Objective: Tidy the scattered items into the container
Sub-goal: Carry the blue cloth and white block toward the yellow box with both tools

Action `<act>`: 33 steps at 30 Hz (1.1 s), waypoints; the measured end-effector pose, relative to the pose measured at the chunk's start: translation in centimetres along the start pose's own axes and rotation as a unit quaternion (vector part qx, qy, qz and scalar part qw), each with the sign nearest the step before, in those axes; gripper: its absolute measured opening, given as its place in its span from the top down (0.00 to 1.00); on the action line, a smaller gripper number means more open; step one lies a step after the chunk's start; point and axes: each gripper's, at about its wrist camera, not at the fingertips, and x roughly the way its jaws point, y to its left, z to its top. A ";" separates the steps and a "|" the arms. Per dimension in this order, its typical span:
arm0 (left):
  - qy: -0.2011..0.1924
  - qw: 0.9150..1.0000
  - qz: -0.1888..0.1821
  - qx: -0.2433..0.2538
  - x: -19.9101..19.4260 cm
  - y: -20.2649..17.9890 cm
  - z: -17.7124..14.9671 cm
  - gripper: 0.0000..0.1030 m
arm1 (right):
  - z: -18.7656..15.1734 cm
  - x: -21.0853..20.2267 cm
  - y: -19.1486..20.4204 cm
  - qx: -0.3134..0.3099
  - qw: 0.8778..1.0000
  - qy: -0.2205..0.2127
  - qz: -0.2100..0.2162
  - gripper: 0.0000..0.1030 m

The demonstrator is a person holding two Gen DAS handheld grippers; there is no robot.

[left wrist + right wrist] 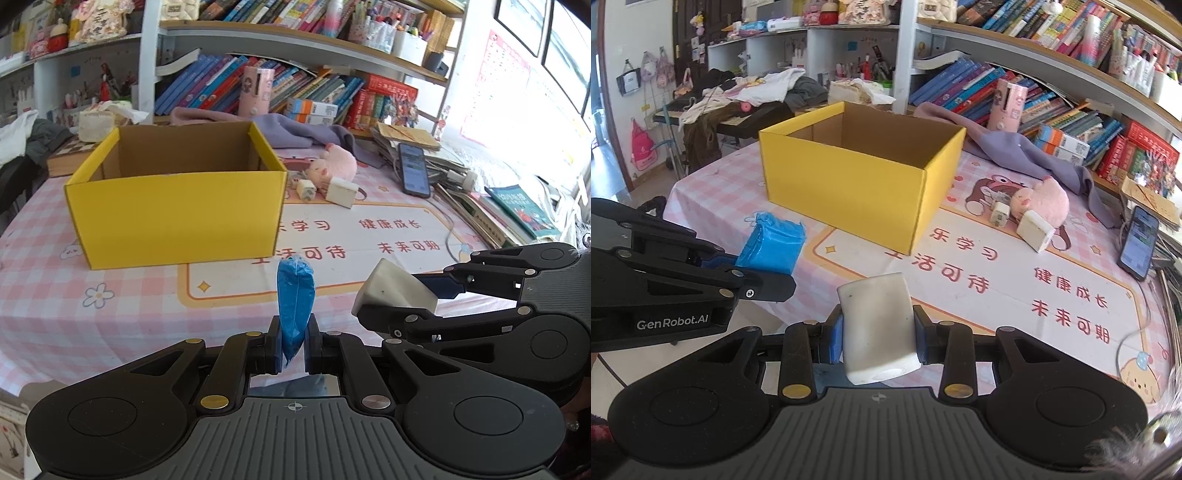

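My left gripper (294,341) is shut on a flat blue plastic packet (295,295), held upright above the table; the packet (772,243) also shows in the right wrist view. My right gripper (880,334) is shut on a white rounded block (877,325), which appears at the right of the left wrist view as the block (391,291). The open yellow cardboard box (177,214) stands ahead on the table, and I see nothing inside it; the box (857,184) lies beyond both grippers. A pink plush toy (1043,201), a white charger plug (999,214) and a second white block (1034,230) lie right of the box.
The table wears a pink checked cloth (74,295). A phone (1137,240) with a cable lies at the right, beside stacked books (509,214). A purple cloth (1015,147) sits behind the box, with bookshelves (295,85) at the back.
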 end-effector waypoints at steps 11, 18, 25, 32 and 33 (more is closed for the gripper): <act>0.009 1.000 -0.017 0.010 0.6 -0.6 0.2 0.91 | -0.5 -0.6 -0.4 0.003 1.000 0.001 -0.013 0.67; 0.014 1.000 -0.019 0.012 0.7 -0.4 0.3 0.91 | -0.4 -0.7 -0.2 -0.005 1.000 -0.003 -0.010 0.68; 0.011 1.000 -0.022 0.014 0.7 0.0 0.5 0.91 | -0.3 -0.5 0.0 -0.007 1.000 -0.002 -0.006 0.68; 0.006 1.000 -0.004 -0.001 0.6 1.1 0.7 0.91 | 0.3 0.3 0.4 -0.014 1.000 -0.004 0.010 0.68; 0.007 1.000 0.000 -0.005 0.5 1.4 0.6 0.91 | 0.4 0.5 0.4 -0.014 1.000 -0.002 0.014 0.68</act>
